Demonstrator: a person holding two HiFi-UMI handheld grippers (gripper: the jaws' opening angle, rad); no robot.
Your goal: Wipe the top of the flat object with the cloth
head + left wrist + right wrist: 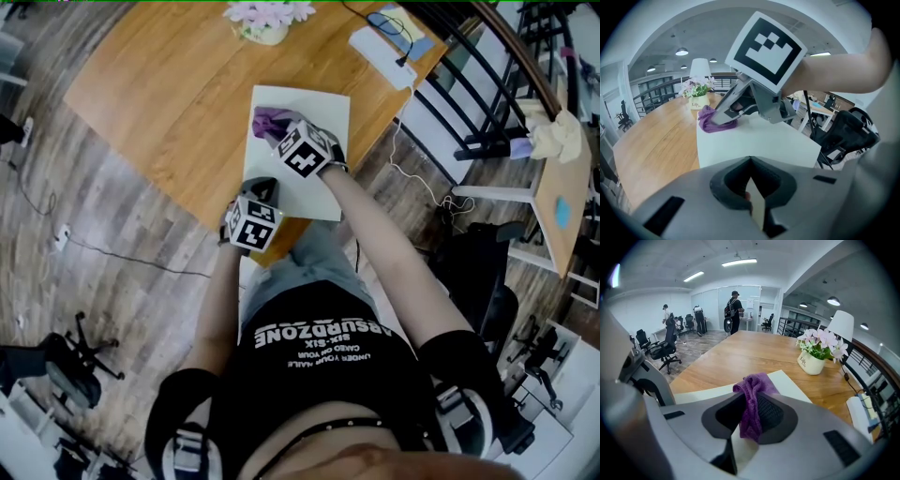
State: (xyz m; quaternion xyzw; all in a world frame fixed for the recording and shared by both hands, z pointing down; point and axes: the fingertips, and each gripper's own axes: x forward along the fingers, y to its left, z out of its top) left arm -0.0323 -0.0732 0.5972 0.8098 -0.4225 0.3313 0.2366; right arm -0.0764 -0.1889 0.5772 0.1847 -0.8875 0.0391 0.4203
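Observation:
A flat white board (319, 112) lies on the wooden table (159, 94), its near end over the table's edge. A purple cloth (269, 122) sits on the board's far left part, with my right gripper (281, 136) shut on it and pressing it down. In the right gripper view the cloth (752, 399) hangs bunched between the jaws over the board (787, 383). My left gripper (261, 192) is at the board's near edge, shut on that thin white edge (758, 208). The left gripper view shows the cloth (712, 123) under the right gripper (726, 110).
A white pot of flowers (267, 21) stands beyond the board. A white device with cables (380, 42) lies at the table's far right corner. A black railing (487, 84) runs on the right, and office chairs (66, 361) stand on the floor. People (733, 310) stand far off.

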